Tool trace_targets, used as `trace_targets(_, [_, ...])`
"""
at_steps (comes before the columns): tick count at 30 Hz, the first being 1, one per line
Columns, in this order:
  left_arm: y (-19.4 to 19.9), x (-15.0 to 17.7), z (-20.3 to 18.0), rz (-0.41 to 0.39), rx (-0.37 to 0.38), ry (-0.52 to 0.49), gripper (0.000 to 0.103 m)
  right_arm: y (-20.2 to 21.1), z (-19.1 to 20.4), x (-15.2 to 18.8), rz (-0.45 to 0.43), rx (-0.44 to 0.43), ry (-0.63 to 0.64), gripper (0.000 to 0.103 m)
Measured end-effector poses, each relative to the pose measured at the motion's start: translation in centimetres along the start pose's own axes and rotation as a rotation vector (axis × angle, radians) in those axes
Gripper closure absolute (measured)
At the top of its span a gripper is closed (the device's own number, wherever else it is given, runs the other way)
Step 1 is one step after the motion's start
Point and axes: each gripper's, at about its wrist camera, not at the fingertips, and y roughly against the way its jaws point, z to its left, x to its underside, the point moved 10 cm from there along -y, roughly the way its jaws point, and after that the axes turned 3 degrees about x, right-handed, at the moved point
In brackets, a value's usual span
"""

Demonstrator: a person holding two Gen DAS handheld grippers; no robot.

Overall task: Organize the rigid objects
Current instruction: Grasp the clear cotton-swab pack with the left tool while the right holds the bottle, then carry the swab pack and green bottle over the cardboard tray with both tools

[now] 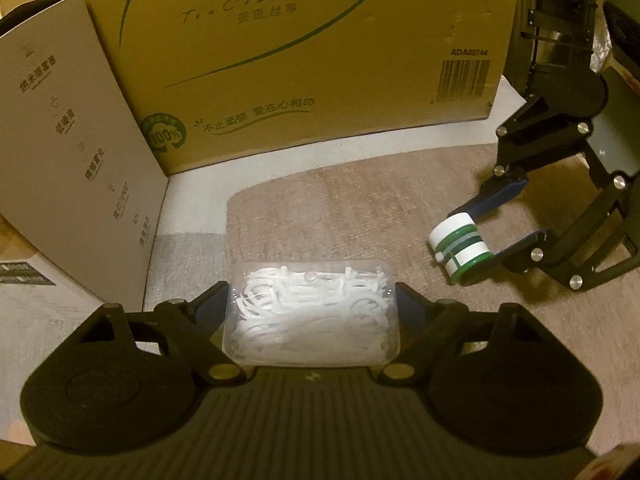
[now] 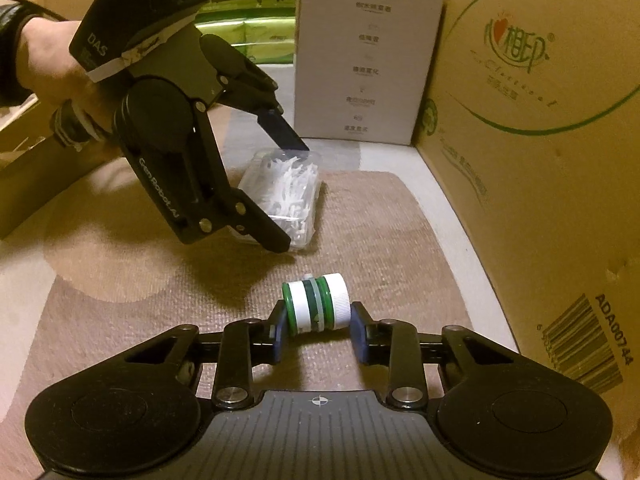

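While the clear box [image 1: 310, 314] of white floss picks lies flat on the brown mat [image 1: 360, 200], we see the left gripper [image 1: 312, 300] straddling it, one dark finger on each long side. In the left wrist view the fingers [image 1: 210, 304] sit right at the box walls, yet from the right wrist view the far finger [image 2: 282, 130] appears to hover just above the box's far end, so we cannot tell whether the grip has actually closed on it. A hand [image 2: 52, 64] holds this gripper from the left edge of that view.

Well apart from the box, nearer the right side of the mat, the right gripper [image 2: 318, 320] is clenched on a small bottle [image 2: 316, 304] (white, with green bands and a ribbed white cap). The bottle lies on its side across the gap, its base against the left pad and its cap against the right one. In the left wrist view the bottle [image 1: 460, 250] rests low against the mat.

Behind the mat stands a large carton [image 1: 300, 40] with green print and a barcode. Beside it stands a grey box [image 1: 72, 140] with a column of small text.
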Motion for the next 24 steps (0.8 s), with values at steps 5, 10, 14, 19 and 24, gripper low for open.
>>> trace_targets(5, [0.5, 0.4, -0.1, 0.007, -0.008, 0.041, 0.019, 0.2, 0.0, 0.1, 0.004, 0.022, -0.040, 0.071])
trace_targets(10, [1.4, 1.1, -0.2, 0.012, -0.034, 0.109, 0.019, 0.6, 0.3, 0.3, 0.017, 0.059, -0.090, 0.071])
trace_targets(14, [2.3, 1.6, -0.4, 0.019, -0.049, 0.152, 0.019, 0.9, 0.9, 0.5, 0.029, 0.084, -0.128, 0.071])
trace_targets(19, [4.3, 2.3, -1.1, 0.004, -0.060, 0.202, 0.019, 2.0, 2.0, 0.4, 0.030, 0.111, -0.171, 0.071])
trace_targets(24, [6.8, 2.6, -2.1, -0.014, -0.074, 0.214, 0.020, 3.2, 3.5, -0.4, 0.016, 0.136, -0.199, 0.071])
